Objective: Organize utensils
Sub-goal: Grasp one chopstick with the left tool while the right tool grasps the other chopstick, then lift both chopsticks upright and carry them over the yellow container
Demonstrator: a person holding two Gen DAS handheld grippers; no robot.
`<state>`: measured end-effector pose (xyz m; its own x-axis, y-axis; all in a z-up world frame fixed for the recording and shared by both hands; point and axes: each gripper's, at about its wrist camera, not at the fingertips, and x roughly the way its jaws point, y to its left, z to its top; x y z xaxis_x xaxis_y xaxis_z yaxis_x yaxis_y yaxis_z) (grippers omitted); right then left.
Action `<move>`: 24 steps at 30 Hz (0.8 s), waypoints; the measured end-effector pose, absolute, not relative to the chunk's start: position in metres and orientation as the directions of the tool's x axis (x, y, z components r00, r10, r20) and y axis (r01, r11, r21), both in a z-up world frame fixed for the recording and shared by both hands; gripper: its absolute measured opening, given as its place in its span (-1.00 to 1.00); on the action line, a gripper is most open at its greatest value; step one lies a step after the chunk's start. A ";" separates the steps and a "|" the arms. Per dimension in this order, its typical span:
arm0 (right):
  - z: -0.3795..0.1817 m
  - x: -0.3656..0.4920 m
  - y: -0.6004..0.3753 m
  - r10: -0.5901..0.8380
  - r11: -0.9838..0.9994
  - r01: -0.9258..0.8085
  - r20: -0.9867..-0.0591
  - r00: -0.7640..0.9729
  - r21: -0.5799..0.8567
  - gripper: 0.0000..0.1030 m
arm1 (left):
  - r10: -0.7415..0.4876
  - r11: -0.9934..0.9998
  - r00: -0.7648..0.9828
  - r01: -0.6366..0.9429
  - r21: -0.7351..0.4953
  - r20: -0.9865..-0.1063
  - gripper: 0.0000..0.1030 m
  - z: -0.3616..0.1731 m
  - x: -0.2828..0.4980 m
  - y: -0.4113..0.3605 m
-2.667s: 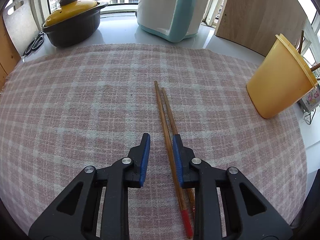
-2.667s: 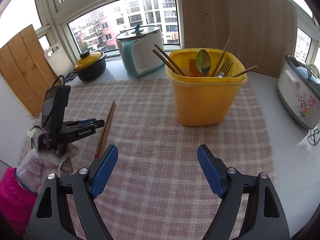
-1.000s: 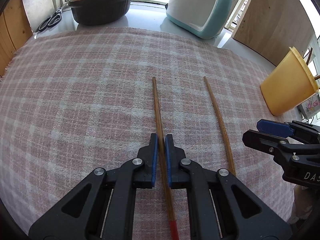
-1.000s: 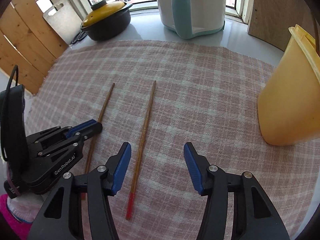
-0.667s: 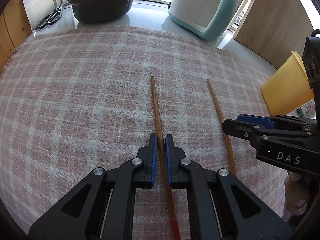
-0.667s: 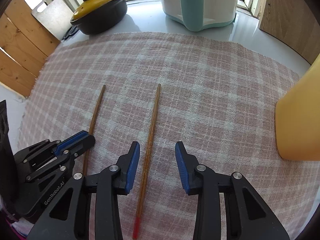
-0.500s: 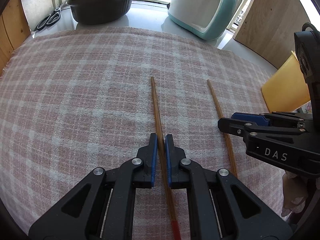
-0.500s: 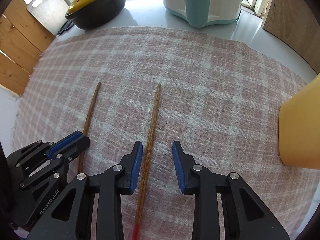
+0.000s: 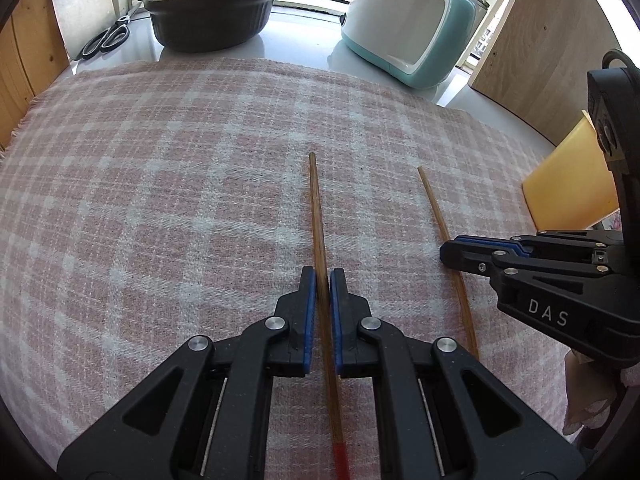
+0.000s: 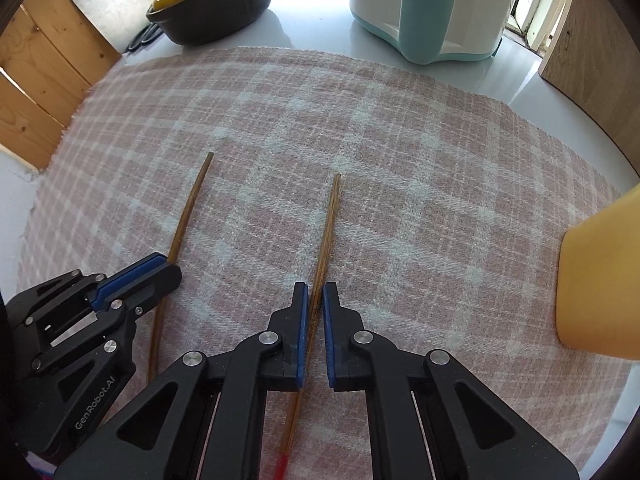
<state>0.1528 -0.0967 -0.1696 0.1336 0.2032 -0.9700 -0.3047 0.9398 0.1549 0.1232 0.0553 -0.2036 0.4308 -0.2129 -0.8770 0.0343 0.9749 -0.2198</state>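
Two brown chopsticks with red ends lie side by side on a pink plaid cloth (image 9: 160,200). My left gripper (image 9: 322,276) is shut on the left chopstick (image 9: 316,208), which runs between its blue pads; in the right wrist view that chopstick (image 10: 192,200) shows with the left gripper (image 10: 168,268) on it. My right gripper (image 10: 316,290) is closing its jaws on the right chopstick (image 10: 330,220), and its pads press on the stick. In the left wrist view the right gripper (image 9: 452,248) sits over that chopstick (image 9: 436,208). A yellow utensil container (image 10: 600,280) stands at the right.
Behind the cloth stand a black pot with a yellow lid (image 9: 212,12) and a white and teal appliance (image 9: 412,28). Scissors (image 9: 106,38) lie at the far left. A wooden board (image 9: 552,60) leans at the back right, and wooden slats (image 10: 40,80) stand at the left.
My right gripper came down and to the left over the right chopstick, and its jaws closed from wide open onto it. The left gripper stayed shut on its chopstick.
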 end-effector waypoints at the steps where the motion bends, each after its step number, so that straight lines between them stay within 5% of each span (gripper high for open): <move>1: -0.168 0.152 -0.097 0.210 0.939 -0.304 -0.968 0.136 0.161 -0.90 | -0.211 0.975 0.434 0.030 -0.220 -0.876 -0.90 -0.202 0.122 0.056; 24: -0.100 0.110 -0.160 0.342 0.894 -0.382 -0.908 0.242 0.235 -0.92 | -0.190 0.975 0.540 0.005 -0.223 -0.820 -0.92 -0.152 0.076 0.021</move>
<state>0.1095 -0.1601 -0.1003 0.2416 0.3417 -0.9082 -0.3818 0.8939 0.2348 0.0764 0.0205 -0.1522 0.5397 -0.1903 -0.8201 0.0045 0.9748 -0.2232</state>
